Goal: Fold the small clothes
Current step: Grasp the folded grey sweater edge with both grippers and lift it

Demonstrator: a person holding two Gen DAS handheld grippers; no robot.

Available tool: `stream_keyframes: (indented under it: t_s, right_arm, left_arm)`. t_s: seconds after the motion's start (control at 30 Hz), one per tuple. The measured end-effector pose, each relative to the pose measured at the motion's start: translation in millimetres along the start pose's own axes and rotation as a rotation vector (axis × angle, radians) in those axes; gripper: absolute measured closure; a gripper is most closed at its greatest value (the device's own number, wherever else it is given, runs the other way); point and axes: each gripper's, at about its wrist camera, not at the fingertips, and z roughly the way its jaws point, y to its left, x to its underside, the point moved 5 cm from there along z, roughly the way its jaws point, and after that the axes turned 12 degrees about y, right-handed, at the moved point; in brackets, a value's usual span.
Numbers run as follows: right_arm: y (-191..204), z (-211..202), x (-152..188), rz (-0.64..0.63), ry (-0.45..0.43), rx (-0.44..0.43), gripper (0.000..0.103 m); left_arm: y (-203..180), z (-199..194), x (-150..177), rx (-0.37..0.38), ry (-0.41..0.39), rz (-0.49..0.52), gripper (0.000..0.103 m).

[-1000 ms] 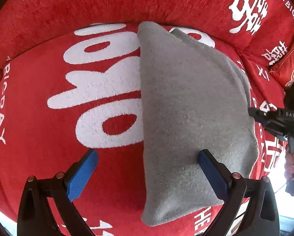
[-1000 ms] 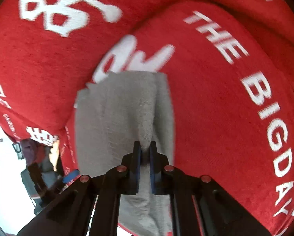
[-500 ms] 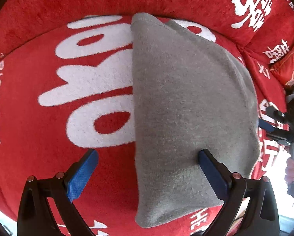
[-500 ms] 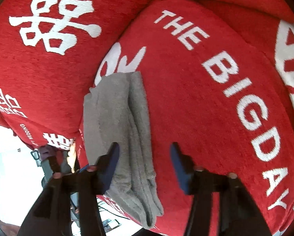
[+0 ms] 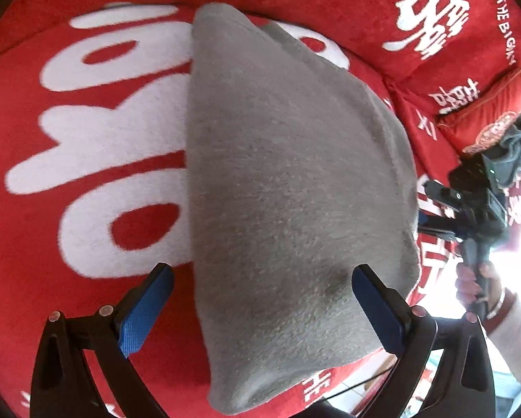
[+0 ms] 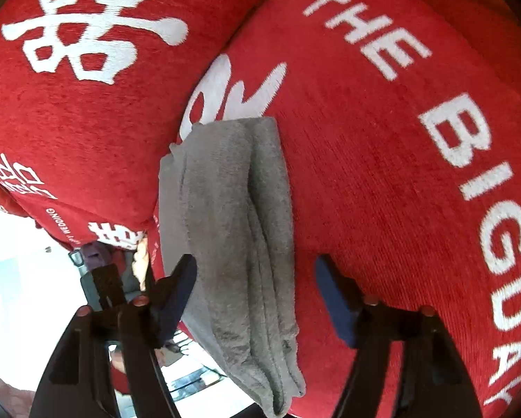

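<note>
A folded grey cloth [image 5: 288,188] lies on a red seat cushion [image 5: 44,230] printed with big white letters. My left gripper [image 5: 260,310] hovers over the cloth's near end, open wide, its blue pads clear of the fabric on both sides. In the right wrist view the same grey cloth [image 6: 232,230] shows its stacked folded edges. My right gripper [image 6: 260,299] straddles that end with its jaws opening, the cloth lying loose between the pads. The right gripper [image 5: 431,224] also shows at the cloth's right edge in the left wrist view, held by a hand [image 5: 476,282].
A red backrest cushion [image 6: 69,111] with white characters rises behind the seat. Another red pillow [image 5: 483,118] with a dark grey item [image 5: 518,142] on it lies at the far right. The seat's front edge drops off near the cloth's close end.
My right gripper was shut on the cloth's folded edge, then let go and spread its jaws, pulling back a little. The left gripper stayed open and tipped lower over the cloth.
</note>
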Motion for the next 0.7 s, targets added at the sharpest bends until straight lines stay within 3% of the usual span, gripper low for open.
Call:
stream_keyframes:
  t_s: [0.23,0.47,0.53,0.6,0.63,0.7]
  right_arm:
    - [2.1,7.3,-16.1,-0.064,0.053,-0.096,0.029]
    - [24.7,29.5,-33.4,-0.157,0.099,-0.121,0.029]
    - [25.9,31.9,-34.4,-0.151,0.098,-0.119,0.029]
    - [23.4,35.7,-35.5,-0.122,0.097,-0.100,0.041]
    - [20.2,38.2,-35.2,-0.105,0.101,-0.098,0.057]
    - [16.4,37.9,-32.0,-0.082,0.084,-0.151,0.062]
  left_arm:
    - [-12.1,9.3,-13.2,0.045,-0.021,0.023,0.001]
    - [-16.7,14.1,-16.8,-0.006,-0.062,0.004,0.001]
    - [-16.3,13.4,-17.0,-0.020,-0.073,-0.010,0.007]
    - [-13.6,9.6,-15.1,-0.032,-0.093,-0.026,0.015]
    - [-11.8,7.1,-13.5,-0.030,-0.102,-0.032,0.019]
    - [-8.2,3.8,-10.6,-0.026,-0.111,-0.045,0.020]
